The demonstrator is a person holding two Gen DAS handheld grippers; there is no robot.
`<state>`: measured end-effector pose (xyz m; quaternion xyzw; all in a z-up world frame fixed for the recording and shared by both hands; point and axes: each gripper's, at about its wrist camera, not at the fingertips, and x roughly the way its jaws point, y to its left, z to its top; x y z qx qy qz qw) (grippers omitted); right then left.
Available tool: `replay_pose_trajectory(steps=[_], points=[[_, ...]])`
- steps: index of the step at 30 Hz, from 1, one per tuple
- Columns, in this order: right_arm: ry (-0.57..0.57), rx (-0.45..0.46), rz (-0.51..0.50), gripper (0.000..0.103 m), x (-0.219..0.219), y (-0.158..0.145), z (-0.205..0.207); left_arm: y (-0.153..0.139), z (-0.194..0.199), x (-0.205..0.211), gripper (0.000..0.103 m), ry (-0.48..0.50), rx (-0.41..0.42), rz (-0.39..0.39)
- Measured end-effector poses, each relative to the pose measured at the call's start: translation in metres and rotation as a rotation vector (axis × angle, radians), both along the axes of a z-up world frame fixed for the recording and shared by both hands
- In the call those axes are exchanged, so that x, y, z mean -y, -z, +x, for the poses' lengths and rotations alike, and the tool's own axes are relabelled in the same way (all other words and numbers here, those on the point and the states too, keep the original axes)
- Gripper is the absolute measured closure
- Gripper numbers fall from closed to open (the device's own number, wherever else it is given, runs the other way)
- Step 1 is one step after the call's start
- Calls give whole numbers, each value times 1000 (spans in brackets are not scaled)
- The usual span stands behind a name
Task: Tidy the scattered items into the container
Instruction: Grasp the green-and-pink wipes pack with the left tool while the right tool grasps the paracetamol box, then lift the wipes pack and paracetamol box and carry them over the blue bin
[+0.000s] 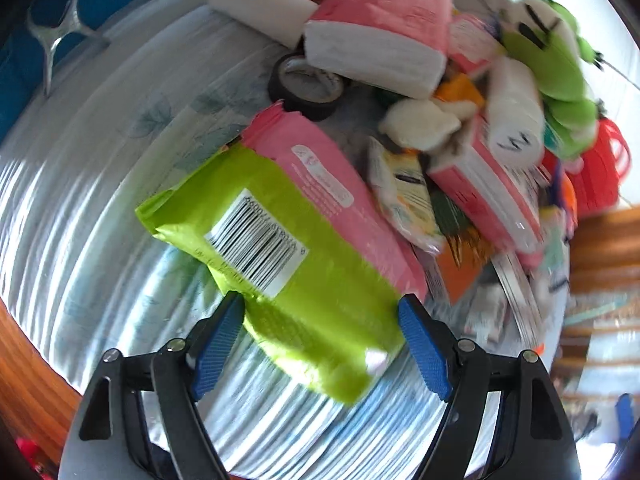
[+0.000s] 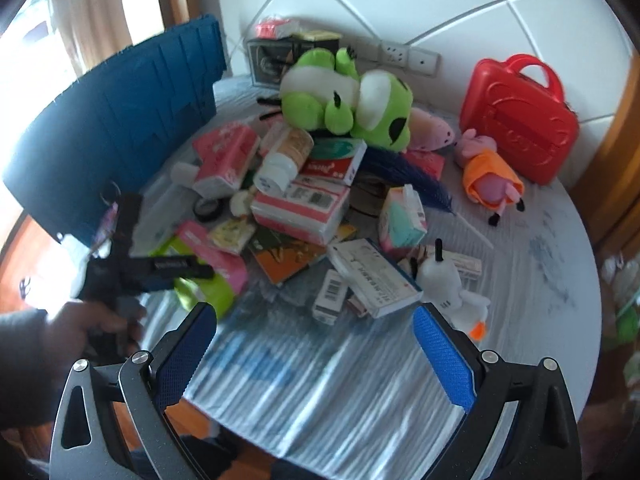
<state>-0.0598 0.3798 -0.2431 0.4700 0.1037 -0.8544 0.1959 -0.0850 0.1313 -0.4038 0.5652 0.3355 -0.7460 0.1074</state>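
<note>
L gripper [image 1: 322, 316] had jaws spread wide, straddling the near end of the green-pink wipes pack [image 1: 280, 236]; pads beside it, not clearly pressing. R gripper [image 2: 314, 334] hung w/ jaws spread, nothing between, over bare tablecloth [image 2: 320, 380]. Clutter pile lay at 12 o'clock from it: tissue packs, boxes, green plush [image 2: 344, 96]. Blue container [image 2: 120, 116] stood at 10 o'clock, red case [image 2: 520, 120] at 2.

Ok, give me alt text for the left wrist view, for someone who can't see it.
The open left gripper straddles a green and pink packet lying on a cloth-covered table, its blue pads beside the packet's near end. Behind it lies a jumble of pink tissue packs, a black tape roll and a green plush toy.
</note>
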Motion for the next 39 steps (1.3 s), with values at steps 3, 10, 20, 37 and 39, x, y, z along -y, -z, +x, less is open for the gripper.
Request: replay_pose_trajectory(steps=[3,10,20,37,39], points=[[-45,39,23,3,-8,35,-31,5,-5,-5,13,-44,17,-25],[-203,102,118,3,0,107,-93,10,-16,-18,0,-78,33,-122],[-262,277,80,14,-5,149,-135,5,-30,-29,3,-49,39,-228],[-271,259,-7,30,-11,116,-105,-43,-13,-17,50,-11,-1,-291],[-258,247,-23,30,-13,106,-103,-48,-10,-10,58,1,-4,-292]])
